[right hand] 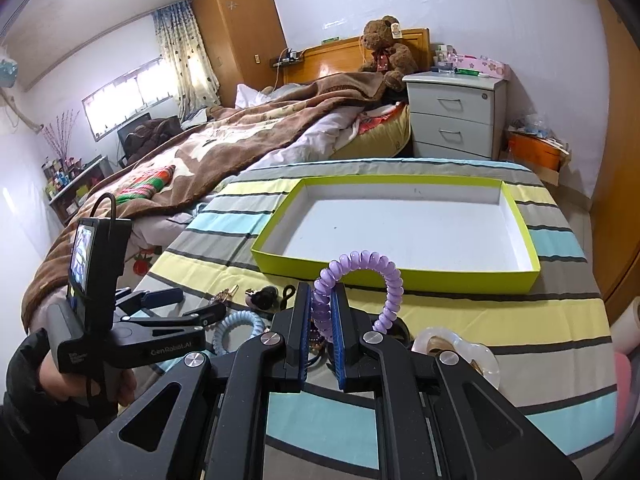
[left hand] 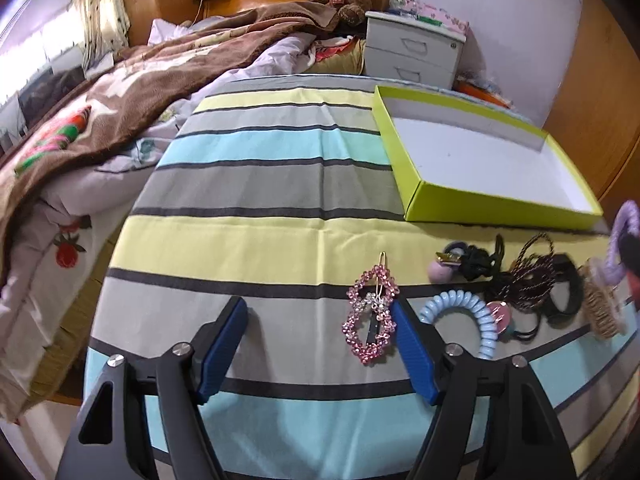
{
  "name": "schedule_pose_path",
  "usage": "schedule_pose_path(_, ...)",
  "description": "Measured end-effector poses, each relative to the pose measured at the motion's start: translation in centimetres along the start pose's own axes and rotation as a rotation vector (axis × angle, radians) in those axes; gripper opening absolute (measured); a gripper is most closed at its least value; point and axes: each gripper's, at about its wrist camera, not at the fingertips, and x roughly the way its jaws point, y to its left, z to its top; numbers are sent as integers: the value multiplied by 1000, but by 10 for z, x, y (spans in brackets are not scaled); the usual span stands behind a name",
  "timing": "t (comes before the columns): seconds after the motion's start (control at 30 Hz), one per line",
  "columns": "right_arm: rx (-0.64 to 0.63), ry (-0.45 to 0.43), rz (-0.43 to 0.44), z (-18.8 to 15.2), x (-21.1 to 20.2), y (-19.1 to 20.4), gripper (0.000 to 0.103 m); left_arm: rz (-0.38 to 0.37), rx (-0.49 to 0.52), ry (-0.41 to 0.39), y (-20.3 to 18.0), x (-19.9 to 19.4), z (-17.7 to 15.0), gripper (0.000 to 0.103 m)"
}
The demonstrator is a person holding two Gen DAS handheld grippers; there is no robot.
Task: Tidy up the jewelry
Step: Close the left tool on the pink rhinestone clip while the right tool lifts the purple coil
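Note:
My right gripper (right hand: 322, 292) is shut on a purple spiral hair tie (right hand: 360, 276) and holds it above the striped cloth, in front of the empty lime-green box (right hand: 396, 276). The tie also shows at the right edge of the left wrist view (left hand: 622, 240). My left gripper (left hand: 318, 308) is open and empty, low over the cloth; a pink rhinestone hair clip (left hand: 370, 316) lies just inside its right finger. A blue spiral hair tie (left hand: 464, 312) and a heap of black and brown hair ties (left hand: 528, 280) lie to the right.
The green box (left hand: 496, 204) sits at the cloth's far right. A bed with a brown blanket (left hand: 120, 92) lies to the left. A white nightstand (right hand: 454, 112) stands behind. The left gripper body (right hand: 120, 320) is at my right gripper's left.

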Motion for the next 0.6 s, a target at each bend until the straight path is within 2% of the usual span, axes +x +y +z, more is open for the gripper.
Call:
schedule_pose_path(0.13,3,-3,2,0,-1,0,10,-2,-3,-3,0,0,0,71)
schedule_pose_path(0.2,3,-5,2,0,-1,-1,10,-4,-4,-2,-1,0,2,66)
schedule_pose_path(0.27,3,-8,3,0,-2,-1,10,-18,8,-10,-5,-1,2,55)
schedule_pose_path(0.4,6,-11,0,2,-4,-1,10,-35,17,-22,-9,-2,4,42)
schedule_pose_path(0.47,4,-13,-3,2,-5,-1,10,-42,22,-29,-10,-3,3,31)
schedule_pose_path(0.6,5,-12,-3,2,-5,-2,10,-34,19,-41,-11,-4,3,25)
